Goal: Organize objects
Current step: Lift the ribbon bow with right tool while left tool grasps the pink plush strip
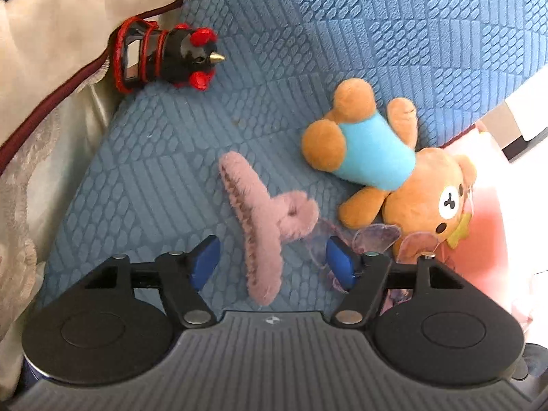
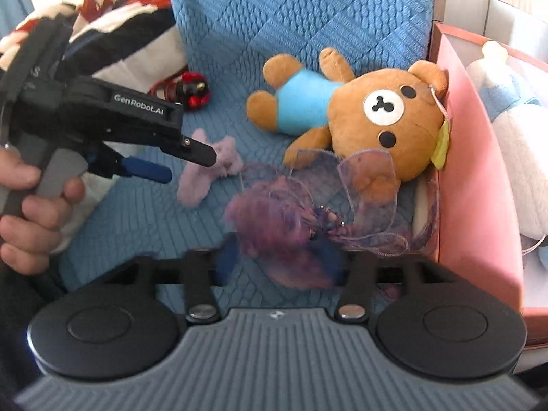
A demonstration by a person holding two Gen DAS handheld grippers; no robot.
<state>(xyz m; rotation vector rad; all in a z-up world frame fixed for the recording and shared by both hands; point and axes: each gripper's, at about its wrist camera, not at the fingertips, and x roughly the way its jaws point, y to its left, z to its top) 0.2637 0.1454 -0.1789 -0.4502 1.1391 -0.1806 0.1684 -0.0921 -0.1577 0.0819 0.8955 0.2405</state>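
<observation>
A fuzzy pink hair claw point(image 1: 263, 226) lies on the blue quilted cushion point(image 1: 342, 34), between the fingers of my open left gripper point(image 1: 274, 262). It also shows in the right wrist view point(image 2: 205, 171), with the left gripper point(image 2: 185, 161) above it. A brown teddy bear in a blue shirt point(image 1: 387, 167) lies to the right, its head against a pink box point(image 2: 479, 178). A purple sheer ribbon bow point(image 2: 291, 226) lies between the open fingers of my right gripper point(image 2: 281, 260), covering their tips. A red and black toy point(image 1: 167, 54) lies at the far left.
A cream cushion with dark red piping point(image 1: 51, 51) borders the left. A striped fabric point(image 2: 120, 24) lies behind the left gripper. The pink box holds a white and blue plush point(image 2: 513, 144).
</observation>
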